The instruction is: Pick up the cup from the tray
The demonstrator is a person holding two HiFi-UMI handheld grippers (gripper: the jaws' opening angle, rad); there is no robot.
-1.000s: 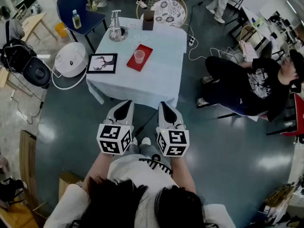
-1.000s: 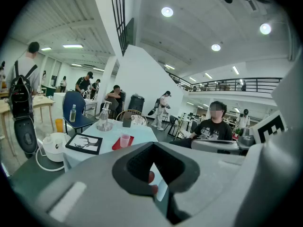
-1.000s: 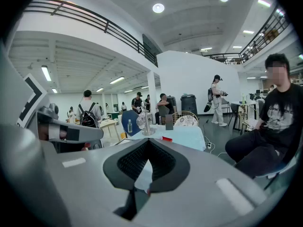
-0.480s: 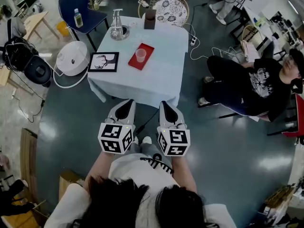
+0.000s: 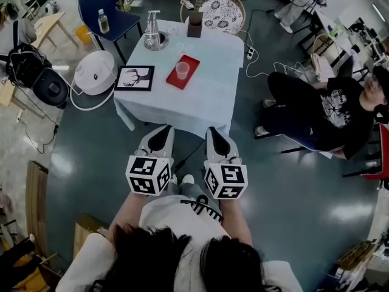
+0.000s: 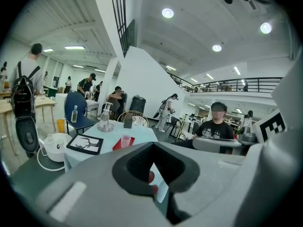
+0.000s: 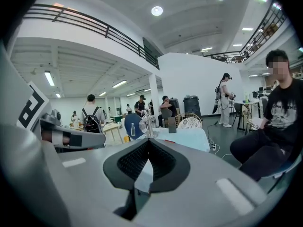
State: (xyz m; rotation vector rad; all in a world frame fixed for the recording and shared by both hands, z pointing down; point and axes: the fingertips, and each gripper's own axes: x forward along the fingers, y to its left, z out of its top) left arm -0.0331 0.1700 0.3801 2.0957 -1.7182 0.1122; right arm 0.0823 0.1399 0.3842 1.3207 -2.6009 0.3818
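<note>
A translucent pink cup stands upright on a red tray on the table with the pale blue cloth. Both grippers hover side by side over the floor, short of the table's near edge and far from the cup. My left gripper and right gripper point toward the table, jaws together and holding nothing. The left gripper view shows the cup and tray beyond its shut jaws. In the right gripper view the table shows, but the cup is hidden behind the jaws.
On the table are a framed deer picture, a pump bottle on a metal dish and a dark box. A white round appliance sits on the floor at left. A seated person is at right; chairs stand behind the table.
Both grippers stay where they were, still closed. The head view has drifted slightly, so the table sits a little further right in the picture. Nothing on the table has moved.
</note>
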